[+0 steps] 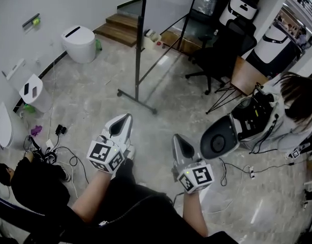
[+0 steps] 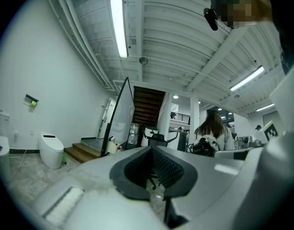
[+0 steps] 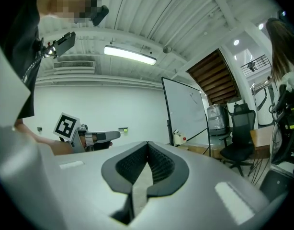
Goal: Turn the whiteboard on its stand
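The whiteboard (image 1: 166,4) stands at the far side of the floor on a black stand (image 1: 138,60) with long floor feet. In the left gripper view the whiteboard (image 2: 119,116) is seen nearly edge-on, and in the right gripper view its white face (image 3: 187,111) shows. My left gripper (image 1: 124,122) is held low in front of me, well short of the stand, shut with nothing in it. My right gripper (image 1: 182,142) is beside it, also shut and empty. Both point level toward the board. Each gripper's own view, left gripper (image 2: 151,148) and right gripper (image 3: 147,145), shows the jaws together.
A white toilet (image 1: 80,42) and wooden steps (image 1: 120,27) are at the far left. A black office chair (image 1: 222,60) stands right of the stand. A person (image 1: 293,100) bends over a white machine (image 1: 219,141) at right. Cables (image 1: 59,151) and another person (image 1: 24,182) are at left.
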Demonstrator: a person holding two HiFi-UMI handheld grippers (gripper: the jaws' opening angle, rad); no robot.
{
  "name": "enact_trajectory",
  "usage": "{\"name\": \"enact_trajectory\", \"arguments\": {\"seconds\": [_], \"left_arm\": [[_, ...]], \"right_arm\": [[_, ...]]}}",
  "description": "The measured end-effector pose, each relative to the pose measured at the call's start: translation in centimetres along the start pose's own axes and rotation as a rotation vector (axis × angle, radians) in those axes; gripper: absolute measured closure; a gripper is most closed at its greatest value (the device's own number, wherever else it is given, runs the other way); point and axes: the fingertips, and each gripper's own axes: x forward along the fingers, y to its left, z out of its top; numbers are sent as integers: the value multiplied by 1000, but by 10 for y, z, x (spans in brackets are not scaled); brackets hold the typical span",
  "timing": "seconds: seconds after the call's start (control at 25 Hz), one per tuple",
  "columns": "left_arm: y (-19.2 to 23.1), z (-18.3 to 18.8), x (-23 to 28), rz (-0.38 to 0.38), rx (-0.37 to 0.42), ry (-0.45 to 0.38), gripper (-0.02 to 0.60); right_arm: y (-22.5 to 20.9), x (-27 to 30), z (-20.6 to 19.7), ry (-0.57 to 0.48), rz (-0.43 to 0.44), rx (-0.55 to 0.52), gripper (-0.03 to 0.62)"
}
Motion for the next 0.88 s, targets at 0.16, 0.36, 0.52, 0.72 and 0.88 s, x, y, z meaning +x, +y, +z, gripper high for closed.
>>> {"name": "enact_trajectory", "arguments": {"seconds": [0.16,0.36,0.52,0.72,0.88], "left_arm": [[11,3,33,-34,19,-4,580],[41,14,81,-60,28,-9,580],[73,23,117,-63,27,-3,580],[114,31,161,-78,27,10,580],[149,39,197,-95,34,15,580]], "right_arm": [[-18,25,4,-12,-17,-5,588],[-42,75,15,-17,-29,-32,588],[-60,117,24,-12,-37,-36,588],[-82,171,28,1,-56,-28,588],[-97,219,36,-12,-70,-24,588]]}}
